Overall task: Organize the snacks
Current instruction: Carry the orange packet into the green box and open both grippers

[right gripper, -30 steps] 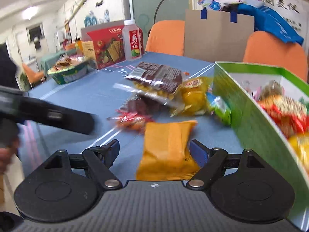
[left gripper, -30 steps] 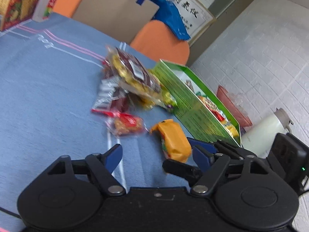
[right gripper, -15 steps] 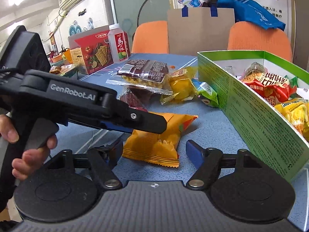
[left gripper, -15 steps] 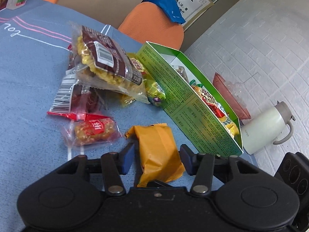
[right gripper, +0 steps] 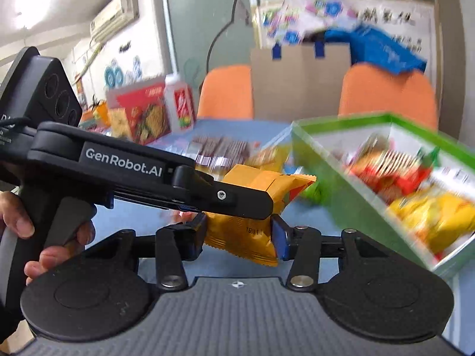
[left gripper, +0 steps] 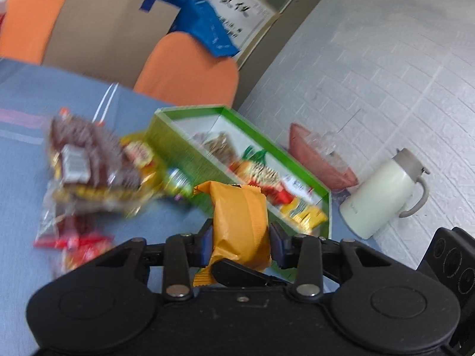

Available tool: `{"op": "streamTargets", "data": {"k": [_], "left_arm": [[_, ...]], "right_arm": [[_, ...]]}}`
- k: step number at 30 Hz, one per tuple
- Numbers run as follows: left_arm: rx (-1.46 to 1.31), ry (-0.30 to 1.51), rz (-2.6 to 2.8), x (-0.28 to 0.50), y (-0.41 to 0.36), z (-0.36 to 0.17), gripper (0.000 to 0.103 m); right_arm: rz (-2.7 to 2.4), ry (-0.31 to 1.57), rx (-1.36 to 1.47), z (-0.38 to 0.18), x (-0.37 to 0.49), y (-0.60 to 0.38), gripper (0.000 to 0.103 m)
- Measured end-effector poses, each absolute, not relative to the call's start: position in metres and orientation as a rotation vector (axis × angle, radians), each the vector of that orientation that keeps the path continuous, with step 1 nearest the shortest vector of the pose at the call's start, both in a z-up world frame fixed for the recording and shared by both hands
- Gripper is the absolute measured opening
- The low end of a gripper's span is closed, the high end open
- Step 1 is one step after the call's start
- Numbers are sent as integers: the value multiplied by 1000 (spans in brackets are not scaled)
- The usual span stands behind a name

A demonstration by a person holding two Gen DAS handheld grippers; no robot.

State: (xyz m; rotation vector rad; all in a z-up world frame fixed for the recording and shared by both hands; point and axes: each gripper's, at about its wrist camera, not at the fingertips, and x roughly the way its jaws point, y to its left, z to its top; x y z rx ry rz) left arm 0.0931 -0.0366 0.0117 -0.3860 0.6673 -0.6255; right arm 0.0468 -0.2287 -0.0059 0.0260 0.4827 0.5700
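Observation:
An orange snack packet (left gripper: 241,222) is held off the table by both grippers at once. My left gripper (left gripper: 241,244) is shut on its middle, and my right gripper (right gripper: 239,234) is shut on its lower end (right gripper: 237,234). The left gripper's body (right gripper: 148,178) crosses the right wrist view from the left. A green box (left gripper: 190,151) with several snack packs inside lies just beyond the packet, also in the right wrist view (right gripper: 332,178). Loose snacks lie left of the box: a brown pack (left gripper: 86,160) and a red candy pack (left gripper: 80,246).
A white thermos jug (left gripper: 383,195) and a reddish basket (left gripper: 320,160) stand right of the box by the wall. Two orange chairs (right gripper: 386,95), a cardboard bag (right gripper: 297,77), a red carton (right gripper: 139,112) and a bottle (right gripper: 178,103) are at the table's far side.
Both grippers closed on the orange packet and lifted it off the table toward the green box. Both views are blurred by motion.

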Motion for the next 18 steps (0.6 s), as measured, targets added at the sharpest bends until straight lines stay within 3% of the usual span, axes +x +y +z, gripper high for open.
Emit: {"op": "streamTargets", "data": {"k": [9, 18], "left_arm": [[-374, 583, -704, 140, -76, 42, 48], [-321, 604, -685, 186, -103, 35, 48]], "right_arm": [[453, 353, 38, 26, 76, -262, 78], [376, 367, 33, 23, 120, -276, 76]]}}
